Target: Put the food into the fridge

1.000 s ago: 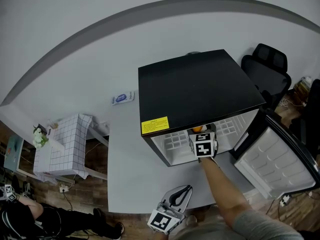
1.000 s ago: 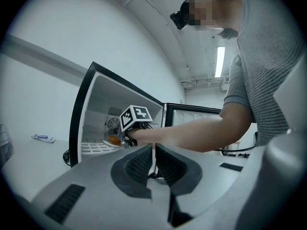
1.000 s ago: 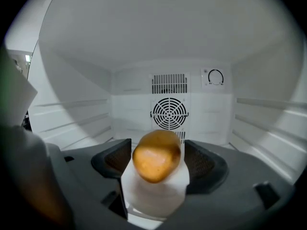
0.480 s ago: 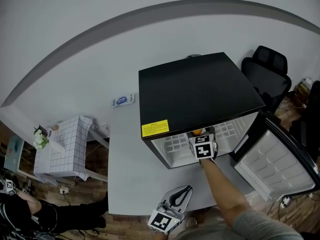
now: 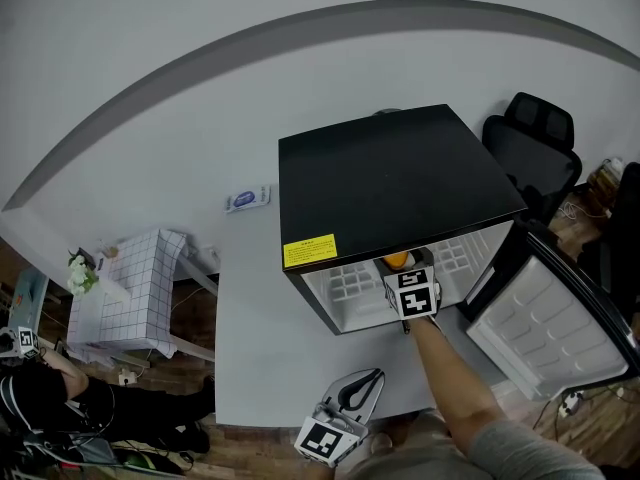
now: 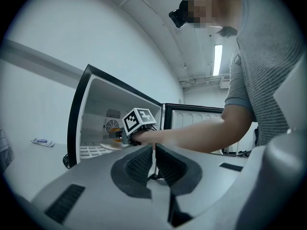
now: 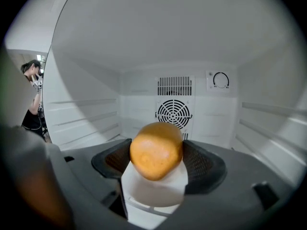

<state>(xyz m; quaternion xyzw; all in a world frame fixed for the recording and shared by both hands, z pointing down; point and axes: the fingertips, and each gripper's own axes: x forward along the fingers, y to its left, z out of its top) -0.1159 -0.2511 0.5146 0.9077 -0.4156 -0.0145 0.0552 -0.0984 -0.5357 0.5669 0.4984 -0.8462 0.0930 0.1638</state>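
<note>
While the black fridge (image 5: 400, 183) stands with its door (image 5: 555, 323) swung wide open to the right, the person reaches the right gripper (image 5: 402, 268) into the white interior. Seen in the right gripper view, its two dark ribbed jaws pinch a round orange-brown piece of food (image 7: 156, 150) from either side. The food sits between the pads, held up inside the fridge in front of the round fan grille (image 7: 174, 113) on the back wall. A control dial (image 7: 220, 80) is mounted just to the right above the grille. A white shape shows below the food; what it is cannot be told.

The left gripper (image 6: 154, 164) hangs low near the person's body, well apart from the fridge, pointing towards the open interior. Its jaws are pressed almost together, with only a thin slit between them and nothing held.

In the head view, a yellow label (image 5: 310, 250) marks the front edge of the fridge top. A black office chair (image 5: 530, 133) stands behind the fridge at the right, and a small table with a checked cloth (image 5: 130, 293) stands far to the left.
</note>
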